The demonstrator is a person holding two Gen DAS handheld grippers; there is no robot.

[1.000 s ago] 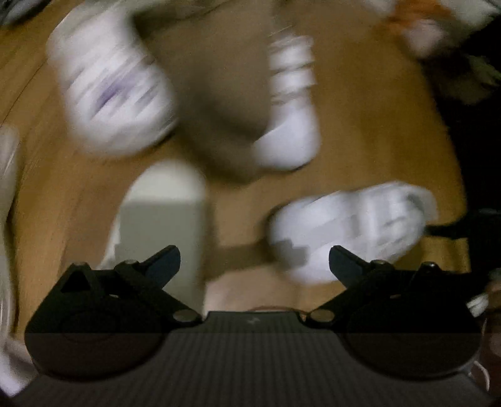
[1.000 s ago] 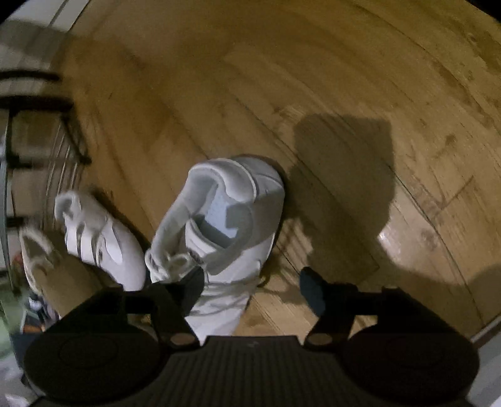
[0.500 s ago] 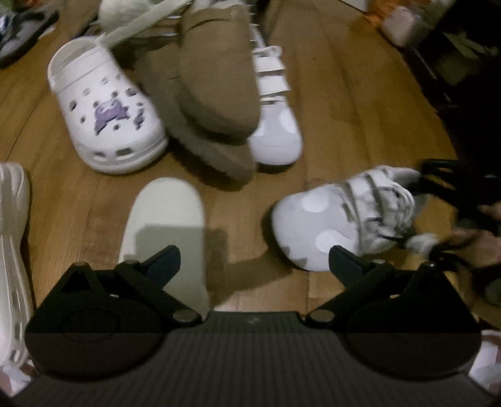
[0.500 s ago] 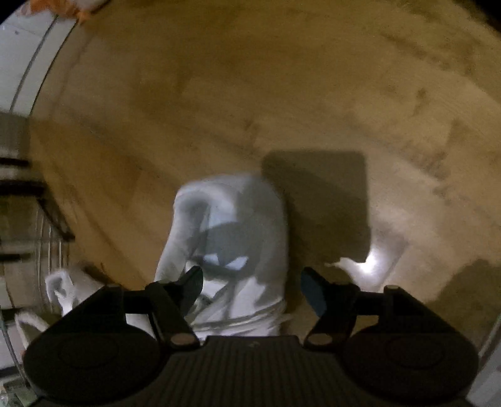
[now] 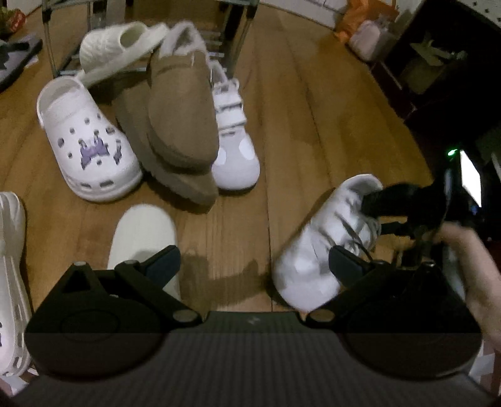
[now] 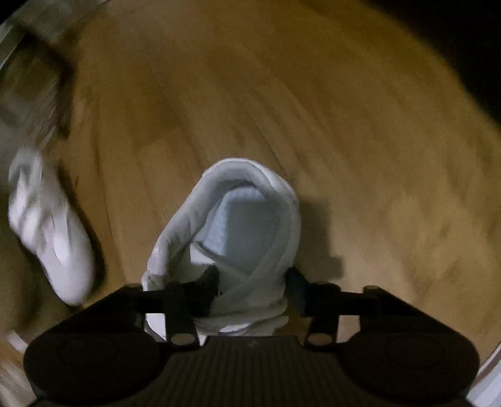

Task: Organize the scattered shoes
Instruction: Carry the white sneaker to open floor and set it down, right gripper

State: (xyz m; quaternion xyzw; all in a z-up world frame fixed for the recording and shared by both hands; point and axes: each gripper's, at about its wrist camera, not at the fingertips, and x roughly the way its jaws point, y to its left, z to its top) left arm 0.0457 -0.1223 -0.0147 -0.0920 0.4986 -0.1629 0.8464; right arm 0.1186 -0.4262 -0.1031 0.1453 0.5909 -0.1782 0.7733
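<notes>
My right gripper [image 6: 252,286] is shut on a white strap sneaker [image 6: 247,238], one finger inside its opening and one outside. The left wrist view shows that gripper [image 5: 391,206] holding the sneaker [image 5: 322,247] tilted, heel up, toe near the wooden floor. My left gripper [image 5: 253,263] is open and empty above the floor. Ahead of it lie the matching white strap sneaker [image 5: 233,137], a pair of brown fur-lined slippers [image 5: 178,131], a white clog with purple charms [image 5: 90,147], a white sandal [image 5: 122,47] and a white slipper [image 5: 144,238].
A metal shoe rack [image 5: 231,28] stands behind the pile. Another white clog [image 5: 11,275] lies at the far left edge. Bags [image 5: 366,28] and dark furniture [image 5: 444,62] are at the back right. The second strap sneaker also shows blurred in the right wrist view [image 6: 53,231].
My right gripper has closed on the white sneaker and tilted it up off the floor. My left gripper has drawn back a little from the shoe pile, still open.
</notes>
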